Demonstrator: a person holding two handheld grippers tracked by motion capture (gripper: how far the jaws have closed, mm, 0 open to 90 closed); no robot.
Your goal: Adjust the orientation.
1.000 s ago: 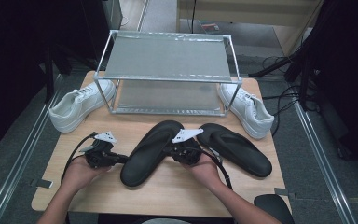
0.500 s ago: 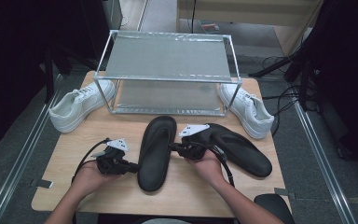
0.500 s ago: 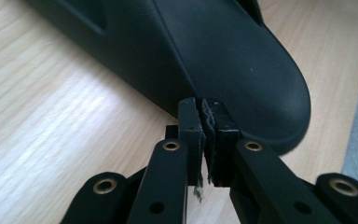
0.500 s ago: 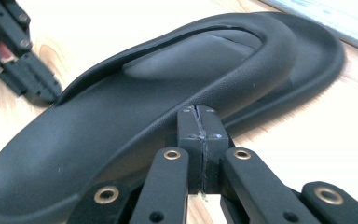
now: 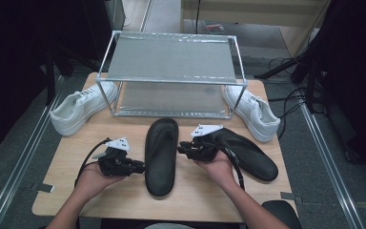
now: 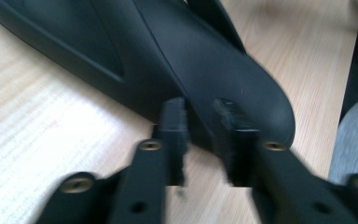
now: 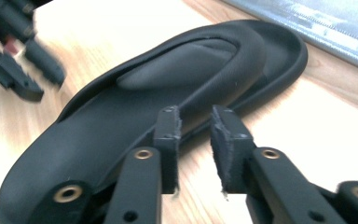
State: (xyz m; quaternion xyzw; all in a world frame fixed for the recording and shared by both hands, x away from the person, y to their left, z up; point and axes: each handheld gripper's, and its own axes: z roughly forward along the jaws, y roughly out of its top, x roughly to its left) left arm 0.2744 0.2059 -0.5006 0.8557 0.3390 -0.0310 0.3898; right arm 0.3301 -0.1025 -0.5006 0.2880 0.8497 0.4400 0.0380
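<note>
A black slipper lies flat on the table, toe toward the rack, between my two grippers. My left gripper points at its left edge; in the left gripper view its jaws have just been opening, with the slipper's rim right at the tips and not pressed. My right gripper points at the slipper's right edge; its jaws have also just been opening and stand apart in front of the slipper. A second black slipper lies angled behind my right hand.
A metal two-shelf rack stands at the back of the wooden table. A white sneaker lies left of it and another white sneaker right of it. My left gripper shows far off in the right gripper view.
The near slipper has swung from a slant to lie straight, toe toward the rack. Both grippers, earlier shut on its edges, now have their jaws apart beside it.
</note>
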